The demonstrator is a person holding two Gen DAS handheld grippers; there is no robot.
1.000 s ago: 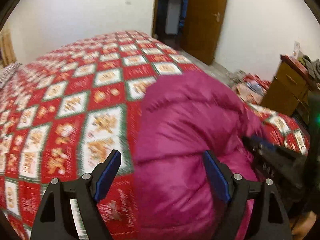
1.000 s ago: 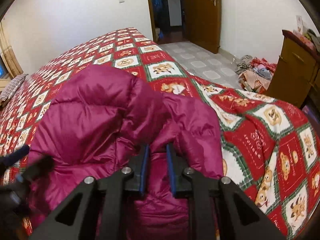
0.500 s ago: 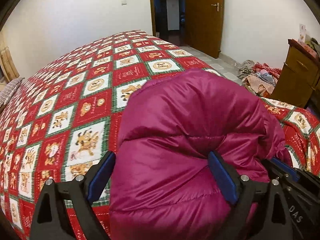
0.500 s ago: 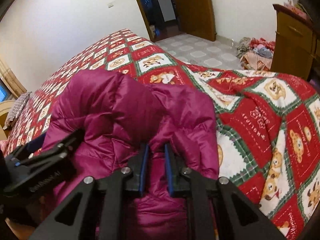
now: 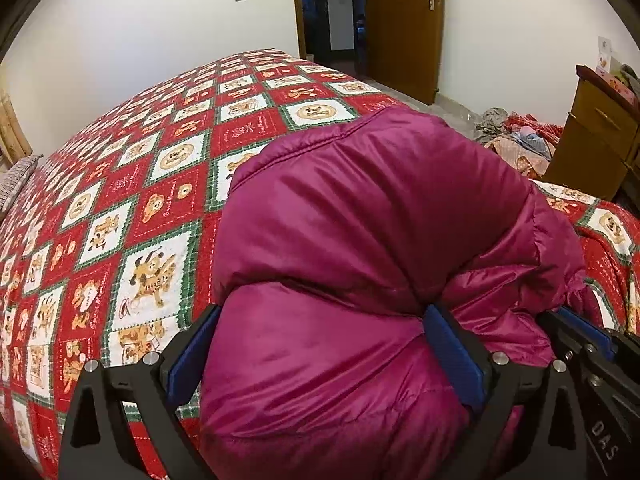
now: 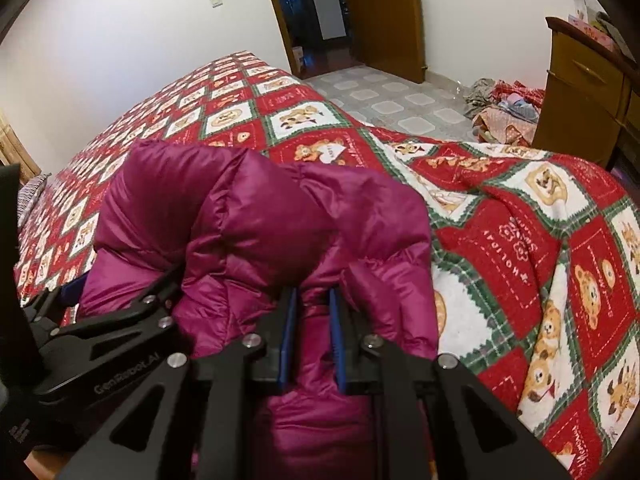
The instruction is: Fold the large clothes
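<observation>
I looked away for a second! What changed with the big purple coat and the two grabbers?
The left gripper has just been opening its jaws wider, and it slid over so the puffy jacket bulges between the pads, which touch its sides but don't pinch it. The right gripper stayed clamped on a fold of the jacket. The jacket still sits bunched on the bedspread.

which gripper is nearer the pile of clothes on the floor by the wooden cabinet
Right. The right hand-held gripper pinches the jacket on the side toward the pile of clothes. The left hand-held gripper, jaws just opened around the jacket's bulk, sits on its far side.
</observation>
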